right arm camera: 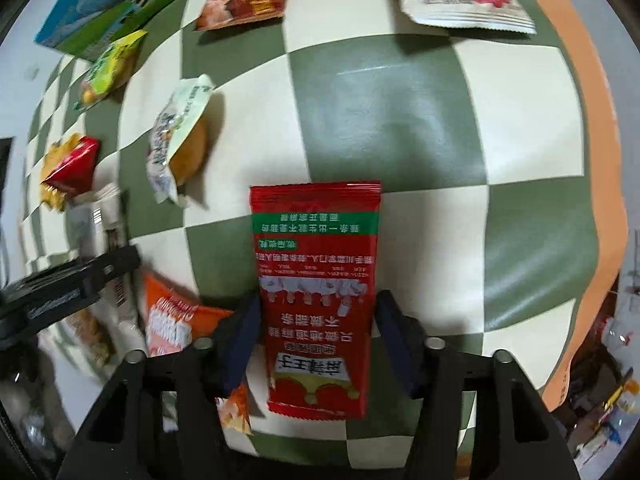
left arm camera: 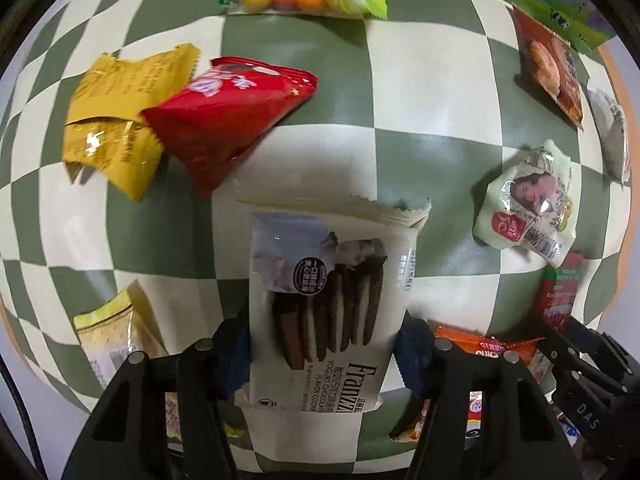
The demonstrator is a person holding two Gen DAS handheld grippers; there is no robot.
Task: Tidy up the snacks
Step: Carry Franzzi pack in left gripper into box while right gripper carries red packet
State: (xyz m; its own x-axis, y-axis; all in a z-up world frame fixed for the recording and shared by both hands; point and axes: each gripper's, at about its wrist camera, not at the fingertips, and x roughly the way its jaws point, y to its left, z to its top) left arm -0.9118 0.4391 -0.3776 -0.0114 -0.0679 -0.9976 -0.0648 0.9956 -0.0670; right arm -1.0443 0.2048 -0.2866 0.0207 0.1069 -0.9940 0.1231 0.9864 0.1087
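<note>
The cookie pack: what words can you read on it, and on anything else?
"Franzz", cut off: cookie pack.
"YOGURT CHOCOLATE FLAVOR COOKIE": same pack.
"DAS": right hand-held gripper's black body, at the left view's edge.
Chinese print on the red sachet and milk carton: too blurred to quote.

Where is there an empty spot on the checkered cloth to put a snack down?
The biggest bare patch lies right of the red spicy-strip packet, reaching the cloth's orange border. Another lies between the red pouch and the pale green bun packet. Near the orange chip bag it is crowded.
</note>
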